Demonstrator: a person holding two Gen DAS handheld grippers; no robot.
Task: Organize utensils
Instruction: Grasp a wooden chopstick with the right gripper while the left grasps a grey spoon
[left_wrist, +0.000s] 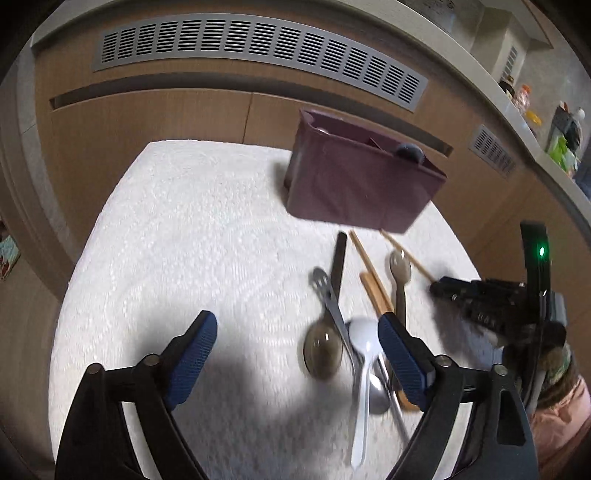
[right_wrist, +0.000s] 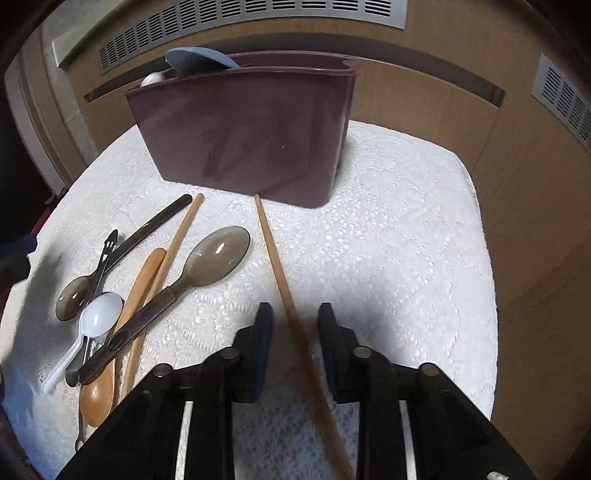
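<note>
The left gripper (left_wrist: 297, 345) stands wide with nothing between its blue-padded fingers, above a white textured cloth (left_wrist: 192, 236) – just ahead and to its right lies a heap of spoons, among them a white plastic spoon (left_wrist: 364, 345) and a smoky translucent spoon (left_wrist: 323, 349). The right gripper (right_wrist: 295, 328) frames a lone wooden chopstick (right_wrist: 277, 258) in a narrow gap, pads not visibly pressing it. Beyond it stands a maroon plastic utensil holder (right_wrist: 251, 136)

Glossy plum plastic caddy (right_wrist: 243, 136) stands on rough white woven cloth (right_wrist: 399, 236); the chopstick (right_wrist: 275, 258) is matt wood.
</note>
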